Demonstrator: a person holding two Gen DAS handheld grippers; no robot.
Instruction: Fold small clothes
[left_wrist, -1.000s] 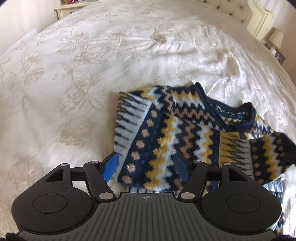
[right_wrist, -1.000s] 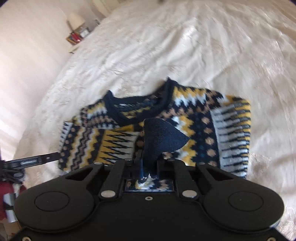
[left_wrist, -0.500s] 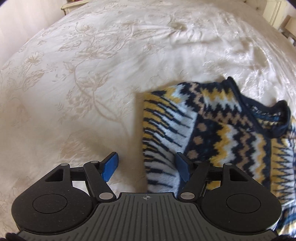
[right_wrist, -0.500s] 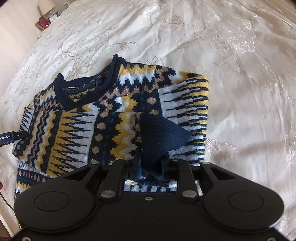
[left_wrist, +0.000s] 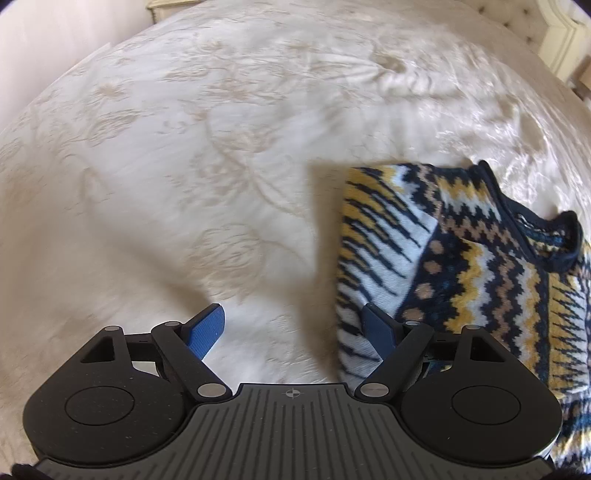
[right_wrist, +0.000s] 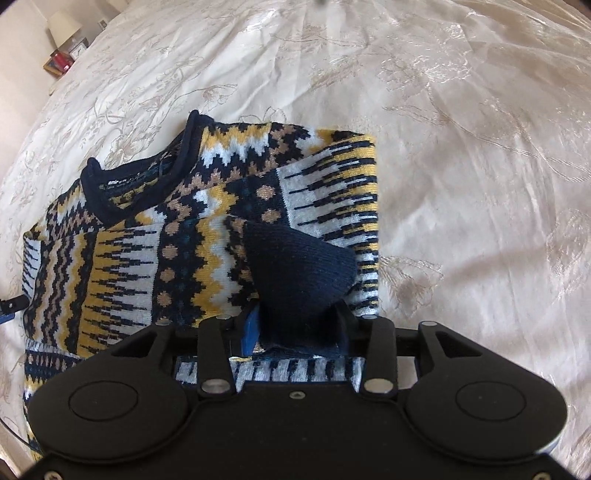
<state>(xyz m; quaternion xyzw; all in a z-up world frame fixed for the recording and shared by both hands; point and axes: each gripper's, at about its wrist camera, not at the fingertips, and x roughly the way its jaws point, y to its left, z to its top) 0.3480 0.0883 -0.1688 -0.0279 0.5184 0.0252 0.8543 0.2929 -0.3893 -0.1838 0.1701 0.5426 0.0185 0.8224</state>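
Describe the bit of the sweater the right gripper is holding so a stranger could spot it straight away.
On the cream bedspread lies a patterned knit sweater. At its near edge the right gripper pinches a navy cuff, the only plain dark patch among yellow, white and tan zigzags.

The sweater (right_wrist: 207, 236) is thick knitted wool, soft and bumpy. Its dark blue cuff (right_wrist: 299, 273) is ribbed knit and looks fuzzy. The bedspread (right_wrist: 461, 147) is shiny cloth, a bit like silk, with stitched flowers that feel raised. The left tongs (left_wrist: 293, 328) are matt black plastic with small silver metal pins. Their fingertips (left_wrist: 207, 328) have rough blue rubbery pads.
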